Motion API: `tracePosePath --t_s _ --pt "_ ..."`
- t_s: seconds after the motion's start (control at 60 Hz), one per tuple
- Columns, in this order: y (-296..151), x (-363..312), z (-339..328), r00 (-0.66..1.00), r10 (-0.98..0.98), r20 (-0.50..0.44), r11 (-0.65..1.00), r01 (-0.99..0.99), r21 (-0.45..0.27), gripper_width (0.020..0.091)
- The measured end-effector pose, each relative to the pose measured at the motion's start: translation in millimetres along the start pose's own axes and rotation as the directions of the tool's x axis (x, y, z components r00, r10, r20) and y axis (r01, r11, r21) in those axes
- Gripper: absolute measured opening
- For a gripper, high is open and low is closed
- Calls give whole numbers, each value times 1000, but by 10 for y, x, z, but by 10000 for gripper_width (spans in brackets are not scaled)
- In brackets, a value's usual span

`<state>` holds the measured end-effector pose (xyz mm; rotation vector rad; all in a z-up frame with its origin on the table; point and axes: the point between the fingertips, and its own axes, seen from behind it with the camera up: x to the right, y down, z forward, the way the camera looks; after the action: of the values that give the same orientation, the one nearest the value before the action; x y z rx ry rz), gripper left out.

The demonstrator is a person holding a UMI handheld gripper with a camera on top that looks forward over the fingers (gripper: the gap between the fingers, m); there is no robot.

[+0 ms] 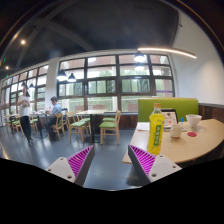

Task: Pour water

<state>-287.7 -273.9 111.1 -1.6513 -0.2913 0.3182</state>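
Two pink-padded fingers of gripper [112,163] spread, holding nothing; yellow-green bottle [156,131] upright on round table [205,146] ahead right, near cup [193,122]; approach step, next: close in on bottle.

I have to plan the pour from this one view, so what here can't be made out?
- Bottle, gripper view: too small to tell whether its cap is on or how full it is.
- Cups beyond it: too small to see inside.
- Table: its far side is cut off by the view's edge.
- Gripper: open, holding nothing; only its fingers show.
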Motion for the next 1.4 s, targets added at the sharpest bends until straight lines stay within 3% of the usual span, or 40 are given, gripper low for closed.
tracePosePath --t_s 0.25,0.433,0.583,0.883,0.95,1.033,1.05,1.1,1.3,1.4 --pt "-100 445 17 999 2 -53 1000 -1 13 776" --pt "-126 1070 143 982 -39 -183 999 40 -1 778" --pt "-100 1723 651 967 -67 -245 998 69 1 783" --pt "-132 2073 1674 954 -76 -289 997 80 -1 770" --pt "20 2193 1902 957 -91 -276 996 85 -34 427" --pt "-59 1998 1889 964 -75 -254 997 75 -12 378" --pt "-56 1985 1899 966 -75 -246 997 75 -10 325" --pt "-46 1985 1922 970 -72 -232 997 73 -7 275" --pt "-36 2190 2106 976 16 -215 999 -22 -25 275" --pt "-184 2428 2388 966 181 -187 983 -180 22 276"
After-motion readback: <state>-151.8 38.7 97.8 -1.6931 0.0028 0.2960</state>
